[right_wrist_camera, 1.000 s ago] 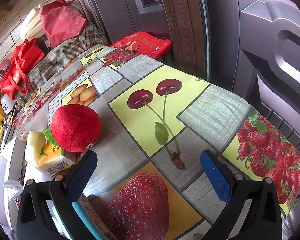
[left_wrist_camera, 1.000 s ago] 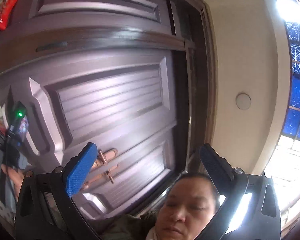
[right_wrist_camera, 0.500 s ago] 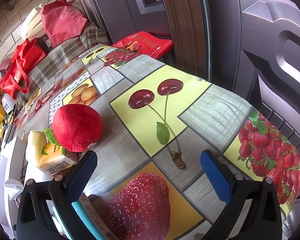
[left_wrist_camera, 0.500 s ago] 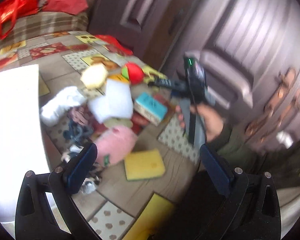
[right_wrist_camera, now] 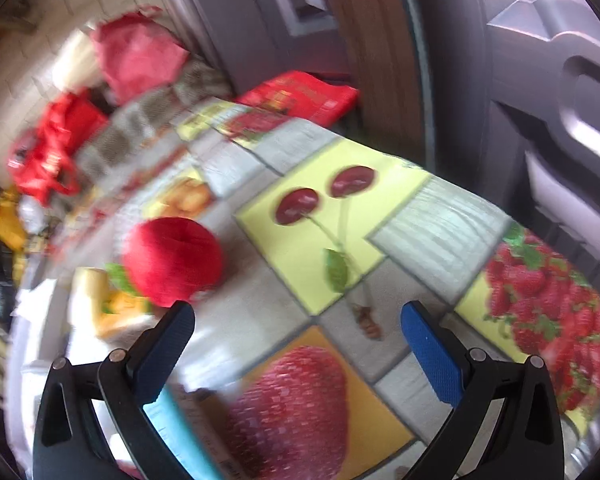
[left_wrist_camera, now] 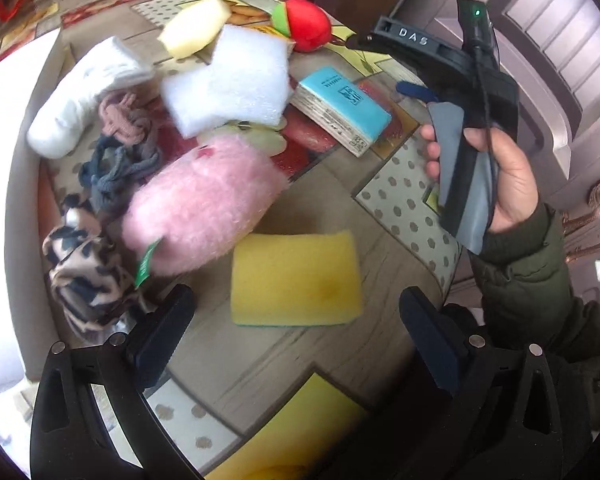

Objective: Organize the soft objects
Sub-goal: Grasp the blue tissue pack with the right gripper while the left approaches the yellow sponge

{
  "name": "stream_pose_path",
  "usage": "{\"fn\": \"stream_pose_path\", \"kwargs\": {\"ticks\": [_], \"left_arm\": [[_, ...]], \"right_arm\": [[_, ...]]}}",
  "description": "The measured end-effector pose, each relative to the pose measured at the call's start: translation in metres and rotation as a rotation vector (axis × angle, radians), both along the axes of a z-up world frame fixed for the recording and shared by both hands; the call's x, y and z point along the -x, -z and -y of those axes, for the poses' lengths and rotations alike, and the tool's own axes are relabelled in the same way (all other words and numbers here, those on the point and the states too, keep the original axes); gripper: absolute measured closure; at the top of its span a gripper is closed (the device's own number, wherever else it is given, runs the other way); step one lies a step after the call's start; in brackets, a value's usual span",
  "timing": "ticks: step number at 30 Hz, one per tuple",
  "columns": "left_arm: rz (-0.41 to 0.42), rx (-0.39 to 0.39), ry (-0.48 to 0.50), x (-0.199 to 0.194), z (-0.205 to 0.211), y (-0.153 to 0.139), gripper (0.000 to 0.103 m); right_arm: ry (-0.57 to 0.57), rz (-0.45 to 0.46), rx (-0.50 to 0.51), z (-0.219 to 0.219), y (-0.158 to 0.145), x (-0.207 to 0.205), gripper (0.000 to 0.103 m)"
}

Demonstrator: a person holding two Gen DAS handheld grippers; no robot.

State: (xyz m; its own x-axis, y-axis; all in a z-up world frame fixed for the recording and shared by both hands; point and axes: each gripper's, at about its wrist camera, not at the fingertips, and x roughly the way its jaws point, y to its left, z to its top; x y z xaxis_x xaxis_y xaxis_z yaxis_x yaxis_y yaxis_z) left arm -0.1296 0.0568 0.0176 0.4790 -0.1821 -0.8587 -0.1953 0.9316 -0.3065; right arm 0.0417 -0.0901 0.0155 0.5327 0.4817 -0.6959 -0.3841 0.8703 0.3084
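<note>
My left gripper [left_wrist_camera: 296,320] is open and empty above the table, just in front of a yellow sponge [left_wrist_camera: 296,278]. A pink plush [left_wrist_camera: 200,210] lies left of the sponge. Behind it are a white foam pad [left_wrist_camera: 230,82], a pale yellow sponge [left_wrist_camera: 194,28], a white sock [left_wrist_camera: 80,100], tangled hair ties [left_wrist_camera: 120,156], a leopard-print cloth [left_wrist_camera: 84,276] and a red plush apple [left_wrist_camera: 306,26]. My right gripper [right_wrist_camera: 296,328] is open and empty; the red plush apple [right_wrist_camera: 172,266] sits ahead to its left. The right gripper also shows in the left wrist view [left_wrist_camera: 416,68], held in a hand.
A teal-covered box [left_wrist_camera: 342,110] lies right of the foam pad. A white tray edge [left_wrist_camera: 24,208] borders the pile on the left. A juice carton [right_wrist_camera: 108,308] stands beside the apple. Red bags [right_wrist_camera: 48,160] and a dark door [right_wrist_camera: 540,80] are behind the table.
The left gripper swung from facing the door down toward the table and closer to the yellow sponge. The right gripper shifted slightly; its view is now blurred.
</note>
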Motion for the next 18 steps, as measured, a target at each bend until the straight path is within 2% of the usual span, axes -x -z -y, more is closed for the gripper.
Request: {"fn": "stream_pose_path", "kwargs": {"ticks": [2,3,6,8,12,14,16,18], "left_arm": [[-0.004,-0.033,0.031,-0.003,0.009,0.000,0.003],[-0.004,-0.059,0.048,-0.005,0.013,0.001,0.011],[-0.008,-0.121,0.087,-0.012,0.020,-0.002,0.030],[-0.003,-0.156,0.121,-0.019,0.020,0.003,0.034],[0.020,-0.223,0.150,-0.036,0.015,0.013,0.035],[0.043,-0.224,0.138,-0.046,0.007,0.014,0.035],[0.081,-0.230,0.135,-0.055,-0.005,0.016,0.035],[0.109,-0.241,0.114,-0.058,-0.014,0.015,0.035]], "right_arm": [[-0.100,0.039,-0.046,0.002,-0.006,0.008,0.000],[-0.142,0.061,-0.052,0.002,-0.010,0.013,0.000],[-0.320,0.172,0.041,-0.007,-0.023,0.037,0.000],[-0.436,0.206,0.116,-0.015,-0.024,0.054,0.000],[-0.544,0.210,0.218,-0.027,-0.013,0.071,0.000],[-0.569,0.212,0.269,-0.035,-0.005,0.073,0.010],[-0.601,0.187,0.292,-0.042,0.002,0.073,0.027],[-0.627,0.177,0.316,-0.049,0.008,0.073,0.033]]}}
